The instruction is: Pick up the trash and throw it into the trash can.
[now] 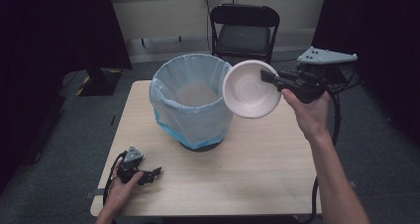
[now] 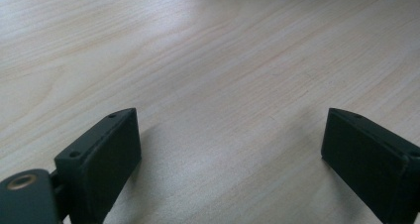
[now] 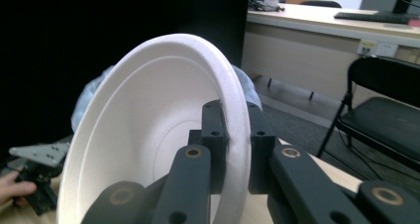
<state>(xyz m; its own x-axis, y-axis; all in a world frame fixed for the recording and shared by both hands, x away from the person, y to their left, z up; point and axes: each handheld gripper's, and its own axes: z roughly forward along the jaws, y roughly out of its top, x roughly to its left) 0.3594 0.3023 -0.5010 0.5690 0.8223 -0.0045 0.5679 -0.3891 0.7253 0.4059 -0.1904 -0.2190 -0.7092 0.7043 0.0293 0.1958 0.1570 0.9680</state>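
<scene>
Bowl point(image 1: 250, 89) rim pinched in right claw point(image 1: 266, 77) (above bin point(image 1: 190, 102) edge); left claw point(image 2: 230, 149) wide.

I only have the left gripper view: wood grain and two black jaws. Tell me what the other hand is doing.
Observer: The right gripper is clamped on the rim of a white foam bowl, held up in the air and tipped on edge.
Operator: Say where that bowl sits relative to anything else.
Observer: It hangs beside the top of a bin lined with a blue bag, at the bin's right rim, standing mid-table.
Operator: Now place my own gripper for me.
Observer: The left gripper rests low near the table's front left corner, jaws open with nothing between them, well short of the bin.
</scene>
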